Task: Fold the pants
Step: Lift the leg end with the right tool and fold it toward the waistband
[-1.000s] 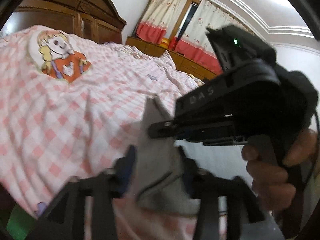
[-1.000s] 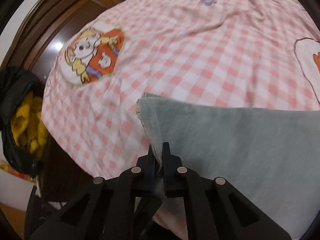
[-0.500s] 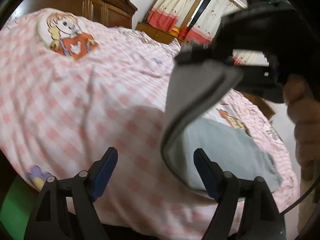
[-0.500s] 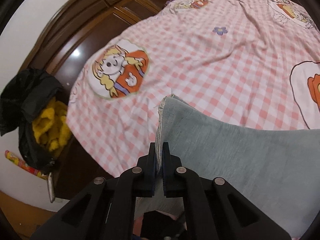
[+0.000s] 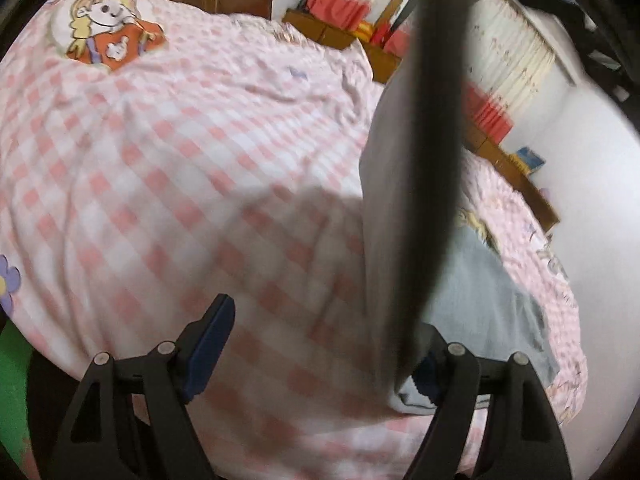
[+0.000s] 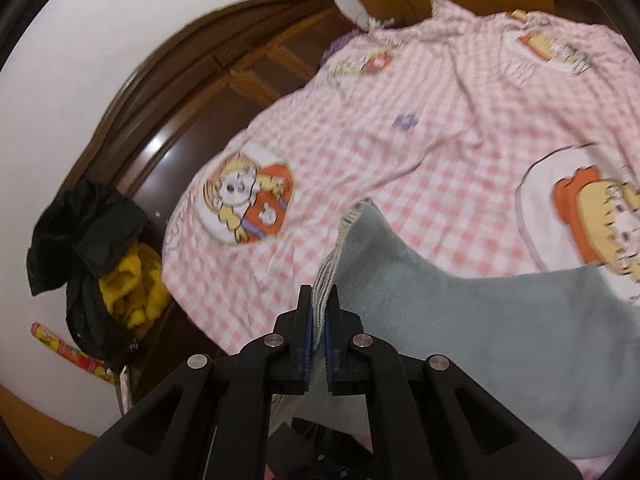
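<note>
The right gripper (image 6: 319,320) has its fingers clenched on the hem of the grey pants (image 6: 460,320), lifted off the bed (image 6: 440,128). The left gripper (image 5: 320,344) is released, empty. Carry the hem level towards the bed's far edge, keeping the edges aligned.

Left gripper (image 5: 320,344) spread wide — right gripper (image 6: 319,312) clamped tight.

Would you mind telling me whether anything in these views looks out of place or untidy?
Beside the bed, a black garment and something yellow and fluffy lie in a heap against the dark wooden headboard. The pants hang lifted by the right gripper, as folding needs; nothing looks spilled or damaged.
</note>
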Motion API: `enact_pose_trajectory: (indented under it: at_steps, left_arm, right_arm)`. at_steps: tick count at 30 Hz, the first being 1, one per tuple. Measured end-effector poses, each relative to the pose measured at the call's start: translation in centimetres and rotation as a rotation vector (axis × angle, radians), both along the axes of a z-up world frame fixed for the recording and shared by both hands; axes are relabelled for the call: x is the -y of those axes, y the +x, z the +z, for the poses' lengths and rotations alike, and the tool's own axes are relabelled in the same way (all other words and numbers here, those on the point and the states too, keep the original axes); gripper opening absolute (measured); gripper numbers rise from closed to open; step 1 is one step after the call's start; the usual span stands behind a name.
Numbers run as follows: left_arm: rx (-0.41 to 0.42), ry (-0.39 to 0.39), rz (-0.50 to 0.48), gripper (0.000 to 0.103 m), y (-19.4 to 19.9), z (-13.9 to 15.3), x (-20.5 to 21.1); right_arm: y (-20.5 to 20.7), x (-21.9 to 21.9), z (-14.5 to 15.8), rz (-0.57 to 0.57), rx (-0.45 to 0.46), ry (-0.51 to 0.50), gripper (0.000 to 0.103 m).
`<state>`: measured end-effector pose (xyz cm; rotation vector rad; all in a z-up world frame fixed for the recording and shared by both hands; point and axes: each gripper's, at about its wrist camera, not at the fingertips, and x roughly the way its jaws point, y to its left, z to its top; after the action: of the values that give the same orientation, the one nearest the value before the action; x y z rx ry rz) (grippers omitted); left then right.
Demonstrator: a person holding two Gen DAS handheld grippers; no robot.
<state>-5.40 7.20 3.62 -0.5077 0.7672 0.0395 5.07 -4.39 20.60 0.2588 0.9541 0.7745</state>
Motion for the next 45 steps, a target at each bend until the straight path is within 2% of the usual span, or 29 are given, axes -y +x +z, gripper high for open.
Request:
enact_pose_trajectory:
  at_steps: [4,8,12,16,20,22,26,32,37,40,45]
  left_arm:
    - [-0.020,0.087,-0.036,0.082,0.9,-0.5,3.2]
    - [-0.045,0.138,-0.067,0.082,1.8,-1.2,5.4]
    - [-0.039,0.208,-0.068,0.084,1.4,-1.4,6.2]
    - [-0.037,0.252,-0.115,0.087,1.3,-1.2,7.4]
    - [-0.041,0.281,-0.194,0.088,1.1,-1.1,9.1]
    - [-0.063,0.331,-0.228,0.088,1.2,-1.4,10.2]
    - [-0.099,0.368,-0.260,0.088,1.3,-2.2,11.5]
    - [-0.117,0.385,-0.271,0.088,1.3,-2.1,11.8]
    - [-0.129,0.373,-0.294,0.088,0.6,-1.6,11.4]
    - [-0.127,0.358,-0.304,0.088,0.3,-0.9,10.9]
    - [-0.112,0.363,-0.338,0.088,-0.2,0.4,11.3]
  right_arm:
    - [0.2,5.1,2.0,-0.053,0.034,0.017,0.005]
    - [0.2,10.2,3.6,-0.106,0.073,0.033,0.005]
    - [0.2,16.7,3.6,-0.154,0.093,0.044,0.005]
    - [0.6,24.3,1.5,-0.241,0.086,0.045,0.005]
    - [0.7,31.0,-2.4,-0.328,0.047,0.030,0.005]
    - [0.9,33.5,-4.6,-0.364,0.030,0.008,0.005]
    - [1.0,37.2,-9.0,-0.408,0.012,-0.021,0.005]
    - [1.9,39.3,-15.2,-0.420,-0.048,-0.059,0.005]
    - [2.2,38.8,-18.2,-0.431,-0.060,-0.119,0.005]
    - [1.9,38.9,-18.0,-0.442,-0.043,-0.113,0.005]
    - [-0.4,38.8,-13.8,-0.455,0.139,-0.164,0.005]
